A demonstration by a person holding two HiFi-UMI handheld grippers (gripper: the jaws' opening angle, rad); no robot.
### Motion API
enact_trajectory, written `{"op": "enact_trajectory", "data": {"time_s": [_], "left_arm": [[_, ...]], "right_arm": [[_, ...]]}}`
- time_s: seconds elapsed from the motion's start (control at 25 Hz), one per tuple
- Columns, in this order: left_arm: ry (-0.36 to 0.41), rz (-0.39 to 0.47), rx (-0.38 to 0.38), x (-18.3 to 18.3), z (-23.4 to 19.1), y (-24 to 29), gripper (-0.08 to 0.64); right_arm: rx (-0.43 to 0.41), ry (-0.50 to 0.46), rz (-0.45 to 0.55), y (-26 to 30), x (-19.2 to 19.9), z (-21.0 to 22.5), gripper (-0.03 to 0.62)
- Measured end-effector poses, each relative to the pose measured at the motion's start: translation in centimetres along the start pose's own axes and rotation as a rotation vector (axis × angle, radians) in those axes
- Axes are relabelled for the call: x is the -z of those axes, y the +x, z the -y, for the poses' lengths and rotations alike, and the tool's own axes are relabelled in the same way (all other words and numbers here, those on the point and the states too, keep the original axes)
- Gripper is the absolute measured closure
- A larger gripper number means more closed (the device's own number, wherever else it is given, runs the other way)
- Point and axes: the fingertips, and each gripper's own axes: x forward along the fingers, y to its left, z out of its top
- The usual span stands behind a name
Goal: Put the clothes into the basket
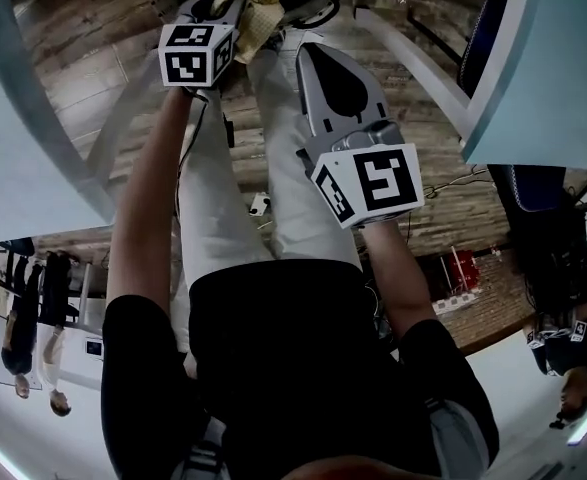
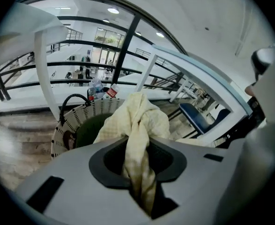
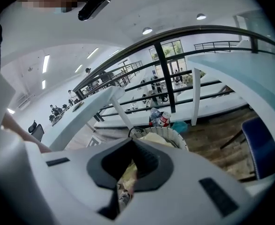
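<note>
Yellow cloth (image 2: 136, 121) clamped in left tool (image 2: 136, 143), basket (image 2: 88, 112) just beyond it. Right tool (image 3: 131, 146) pinches it too, both arms stretched out and angled down.

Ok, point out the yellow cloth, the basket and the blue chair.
yellow cloth (image 2: 144, 118): left gripper view, its bunched upper fold.
basket (image 2: 78, 114): left gripper view, its woven side wall.
blue chair (image 2: 196, 114): left gripper view, its seat.
</note>
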Motion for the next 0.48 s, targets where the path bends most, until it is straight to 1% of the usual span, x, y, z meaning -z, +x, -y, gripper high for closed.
{"op": "enact_trajectory", "data": {"time_s": [0.16,0.24,0.48], "left_arm": [[0.104,-0.134,-0.008,2.7,-0.8,2.1,0.466],[0.134,-0.185,-0.015,3.5,-1.5,2.8,0.466],[0.149,-0.251,-0.071,4.1,-3.7,3.9,0.463]], "right_arm": [[-0.012,-0.003,-0.005,0.3,0.0,-0.2,0.583],[-0.016,-0.006,-0.005,0.5,-0.1,-0.3,0.583],[-0.020,0.002,-0.005,0.6,-0.2,-0.3,0.583]]}}
